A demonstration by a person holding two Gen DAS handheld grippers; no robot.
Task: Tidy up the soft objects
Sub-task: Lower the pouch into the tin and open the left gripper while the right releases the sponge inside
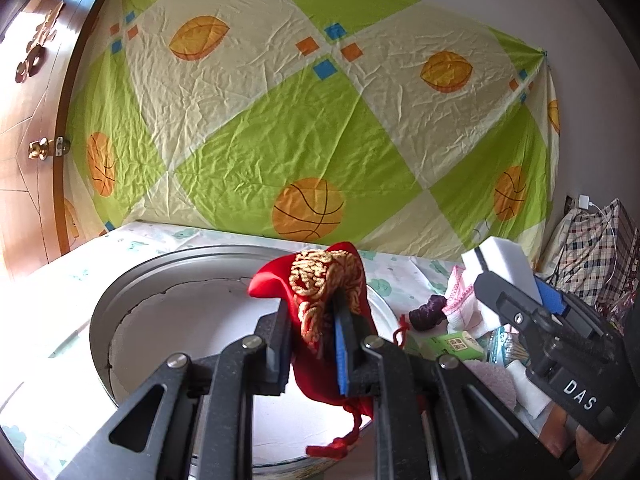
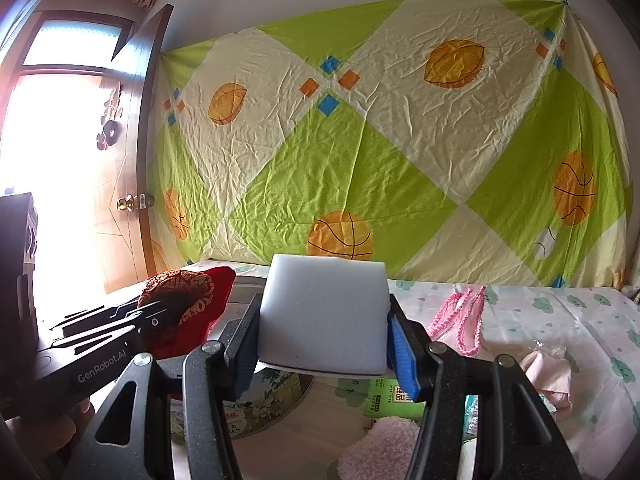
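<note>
Left gripper: jaws nearly together, pinching a red drawstring pouch with gold embroidery. Pouch hangs between the pads, its cord and tassel dangling below. It is held over a round metal tin, shallow, pale inside, which sits on the table.

Right gripper: jaws about half open, clamped on either side of a white sponge block. Blue pads press both of its side faces; block sits roughly level, raised off the table. In the left wrist view the same block shows at upper right, beside the pouch and apart from it.

Table: covered with a white cloth printed with small green clouds.

Loose soft items on the cloth, right of the tin:
- pink crocheted cord, looped, lying flat
- dark purple scrunchie
- white cloth with pink trim, just beside the scrunchie
- pale pink fuzzy piece, near edge
- pink fabric bundle, far right
- green packet, under the right gripper

Background: green and cream sheet with orange basketballs hung on the wall; brown wooden door with brass knob at left, bright light beyond; checked bag at far right.
</note>
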